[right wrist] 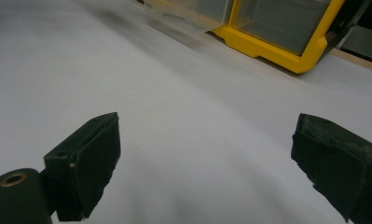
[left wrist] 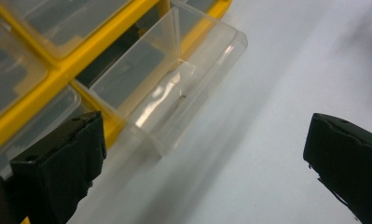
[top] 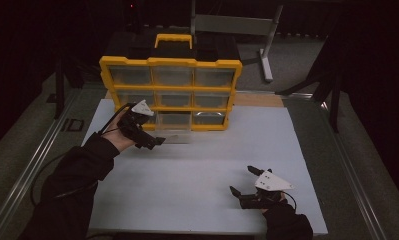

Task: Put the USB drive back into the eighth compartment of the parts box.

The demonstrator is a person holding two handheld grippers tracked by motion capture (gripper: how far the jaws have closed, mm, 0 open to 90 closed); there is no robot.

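Observation:
A yellow organizer case (top: 170, 91) with clear drawers stands upright at the back of the white table (top: 202, 170). Its bottom middle clear drawer (top: 173, 131) (left wrist: 174, 88) is pulled out toward me and looks empty. My left gripper (top: 154, 142) (left wrist: 202, 163) hovers open just in front of that drawer, at its left corner, with nothing between its black jaws. My right gripper (top: 242, 181) (right wrist: 207, 163) rests open near the table's front right, far from the case (right wrist: 277, 28), holding nothing.
A black toolbox with a yellow handle (top: 173, 40) sits behind the organizer. A grey metal frame (top: 264, 45) stands at the back right. Metal rails (top: 32, 165) run along the table's sides. Open white tabletop lies between the two grippers.

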